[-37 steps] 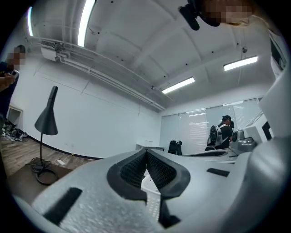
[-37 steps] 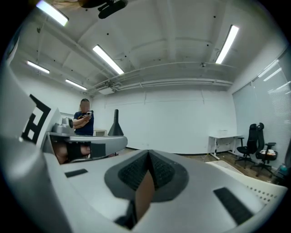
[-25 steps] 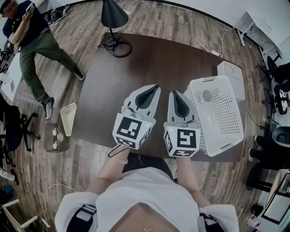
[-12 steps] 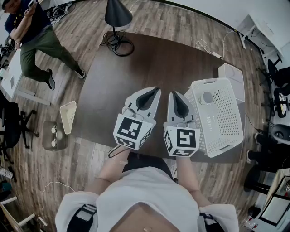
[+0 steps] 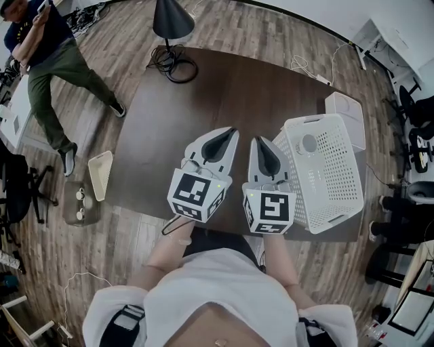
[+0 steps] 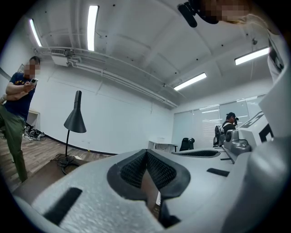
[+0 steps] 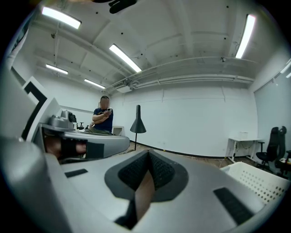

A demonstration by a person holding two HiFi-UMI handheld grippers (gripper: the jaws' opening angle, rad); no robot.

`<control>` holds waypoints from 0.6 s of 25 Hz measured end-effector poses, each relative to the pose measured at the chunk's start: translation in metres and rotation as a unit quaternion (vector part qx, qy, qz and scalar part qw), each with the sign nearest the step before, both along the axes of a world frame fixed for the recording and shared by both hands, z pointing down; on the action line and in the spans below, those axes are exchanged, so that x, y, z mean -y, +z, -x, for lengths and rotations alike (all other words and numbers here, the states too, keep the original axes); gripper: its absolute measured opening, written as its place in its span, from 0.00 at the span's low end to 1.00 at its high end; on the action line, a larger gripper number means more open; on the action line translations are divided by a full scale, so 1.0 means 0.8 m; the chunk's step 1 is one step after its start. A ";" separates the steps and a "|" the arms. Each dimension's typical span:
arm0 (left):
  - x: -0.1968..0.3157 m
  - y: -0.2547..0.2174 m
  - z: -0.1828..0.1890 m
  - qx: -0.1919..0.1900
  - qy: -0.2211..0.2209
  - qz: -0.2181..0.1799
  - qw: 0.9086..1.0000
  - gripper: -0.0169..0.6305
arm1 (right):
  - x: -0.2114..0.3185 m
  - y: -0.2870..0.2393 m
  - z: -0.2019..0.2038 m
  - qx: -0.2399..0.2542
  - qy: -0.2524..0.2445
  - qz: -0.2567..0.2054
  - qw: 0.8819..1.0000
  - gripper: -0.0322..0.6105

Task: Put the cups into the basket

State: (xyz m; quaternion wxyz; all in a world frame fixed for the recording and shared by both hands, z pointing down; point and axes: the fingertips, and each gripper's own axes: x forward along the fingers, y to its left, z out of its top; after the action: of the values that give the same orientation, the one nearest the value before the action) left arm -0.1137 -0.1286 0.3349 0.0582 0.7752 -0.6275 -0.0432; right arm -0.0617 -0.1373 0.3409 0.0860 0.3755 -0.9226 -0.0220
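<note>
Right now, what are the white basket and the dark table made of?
The basket looks like white moulded plastic: its walls and floor are rows of small even holes, and its rims are smooth and rounded. The table may be wood or a laminate, dark brown and matte, with little shine; I cannot tell which.

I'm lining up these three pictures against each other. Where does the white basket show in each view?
Head view: the white basket sits right of centre, near the right edge.
Left gripper view: not in it.
Right gripper view: lower right corner, showing only part of its rim and mesh wall.
Shared landmark: the black floor lamp, top left of centre in the head view, left in the left gripper view, centre in the right gripper view.
</note>
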 end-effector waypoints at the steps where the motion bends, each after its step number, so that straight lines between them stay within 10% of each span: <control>1: 0.000 0.000 0.000 0.000 -0.001 0.000 1.000 0.04 | -0.001 0.001 0.002 -0.002 -0.007 0.001 1.000 0.07; 10: -0.013 0.019 0.046 0.007 -0.050 0.015 0.999 0.04 | -0.005 0.021 0.020 -0.033 -0.063 0.016 0.997 0.08; 15: -0.035 0.038 0.092 -0.002 -0.103 0.035 0.994 0.04 | -0.027 0.055 0.056 -0.062 -0.139 0.077 0.985 0.47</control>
State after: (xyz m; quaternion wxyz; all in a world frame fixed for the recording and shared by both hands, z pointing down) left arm -0.1870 -0.1008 0.3652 0.0815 0.7041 -0.7048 -0.0284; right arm -0.1063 -0.1155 0.3849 0.1678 0.2340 -0.9575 0.0138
